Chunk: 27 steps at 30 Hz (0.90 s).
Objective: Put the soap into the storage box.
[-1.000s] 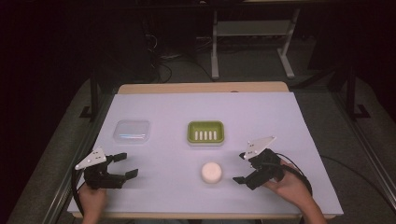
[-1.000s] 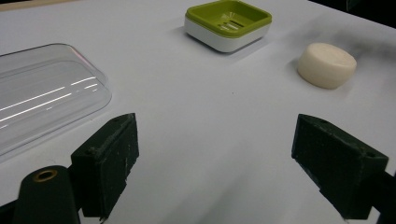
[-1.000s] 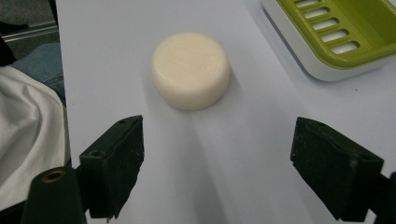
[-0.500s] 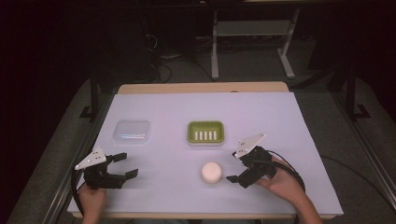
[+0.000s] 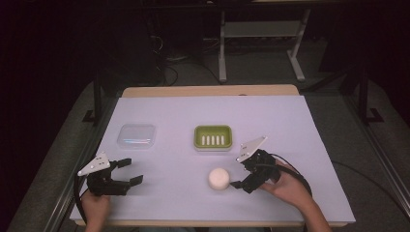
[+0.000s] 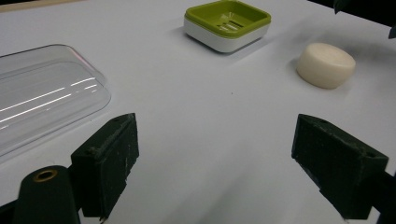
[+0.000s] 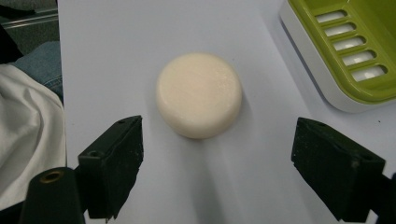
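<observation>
A round cream soap bar (image 5: 218, 179) lies on the white table cover, a little in front of a green slotted soap dish (image 5: 212, 137) with a white base. My right gripper (image 5: 240, 174) is open just to the right of the soap and points at it. In the right gripper view the soap bar (image 7: 199, 94) lies just beyond the tips of my right gripper (image 7: 217, 172), with the dish (image 7: 345, 51) at the upper right. My left gripper (image 5: 131, 170) rests open near the front left with nothing in it. From my left gripper (image 6: 215, 172), the soap bar (image 6: 326, 65) and dish (image 6: 227, 23) lie far ahead.
A clear plastic lid (image 5: 137, 136) lies left of the dish, also close to the left jaw as the lid (image 6: 42, 98). The table cover (image 5: 290, 125) ends at a wooden edge at the back. A person's clothing (image 7: 23, 130) shows beyond the table's front edge.
My right gripper has moved left and slightly forward, closing in on the soap bar. The left gripper has stayed where it was.
</observation>
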{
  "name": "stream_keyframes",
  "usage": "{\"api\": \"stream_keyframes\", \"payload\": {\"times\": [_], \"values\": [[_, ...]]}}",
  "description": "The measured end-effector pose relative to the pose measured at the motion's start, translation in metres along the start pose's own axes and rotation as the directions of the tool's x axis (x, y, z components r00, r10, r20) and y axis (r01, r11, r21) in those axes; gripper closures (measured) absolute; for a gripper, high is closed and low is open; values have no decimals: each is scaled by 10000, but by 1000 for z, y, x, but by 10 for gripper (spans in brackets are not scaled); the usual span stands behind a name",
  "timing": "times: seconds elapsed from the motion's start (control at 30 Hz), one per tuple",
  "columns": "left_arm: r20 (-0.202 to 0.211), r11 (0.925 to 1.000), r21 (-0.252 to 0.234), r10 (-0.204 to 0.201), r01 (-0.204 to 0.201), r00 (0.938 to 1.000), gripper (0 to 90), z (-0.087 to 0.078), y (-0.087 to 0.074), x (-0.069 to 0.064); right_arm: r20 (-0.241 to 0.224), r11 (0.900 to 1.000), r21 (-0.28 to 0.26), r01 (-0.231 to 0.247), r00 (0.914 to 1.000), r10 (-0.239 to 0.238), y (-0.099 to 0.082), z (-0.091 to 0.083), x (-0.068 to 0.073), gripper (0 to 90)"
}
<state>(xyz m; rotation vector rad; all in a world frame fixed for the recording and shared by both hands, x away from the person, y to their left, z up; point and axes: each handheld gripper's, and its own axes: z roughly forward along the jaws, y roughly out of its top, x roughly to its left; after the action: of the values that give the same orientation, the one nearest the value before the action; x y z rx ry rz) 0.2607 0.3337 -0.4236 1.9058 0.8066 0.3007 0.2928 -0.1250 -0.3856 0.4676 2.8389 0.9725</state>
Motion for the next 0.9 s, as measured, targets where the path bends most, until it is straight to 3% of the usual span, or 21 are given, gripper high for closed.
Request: {"api": "stream_keyframes", "payload": {"times": [0.63, 0.9], "values": [[14, 10000, -60, -50, 50, 10000, 145, -1, 0, 0, -162, 9982, 466, 367, 9992, -360, 13, 20, 0, 147], [20, 10000, -61, -36, 36, 10000, 145, -1, 0, 0, -216, 9981, 545, 298, 9994, -287, 14, 24, 0, 143]]}}
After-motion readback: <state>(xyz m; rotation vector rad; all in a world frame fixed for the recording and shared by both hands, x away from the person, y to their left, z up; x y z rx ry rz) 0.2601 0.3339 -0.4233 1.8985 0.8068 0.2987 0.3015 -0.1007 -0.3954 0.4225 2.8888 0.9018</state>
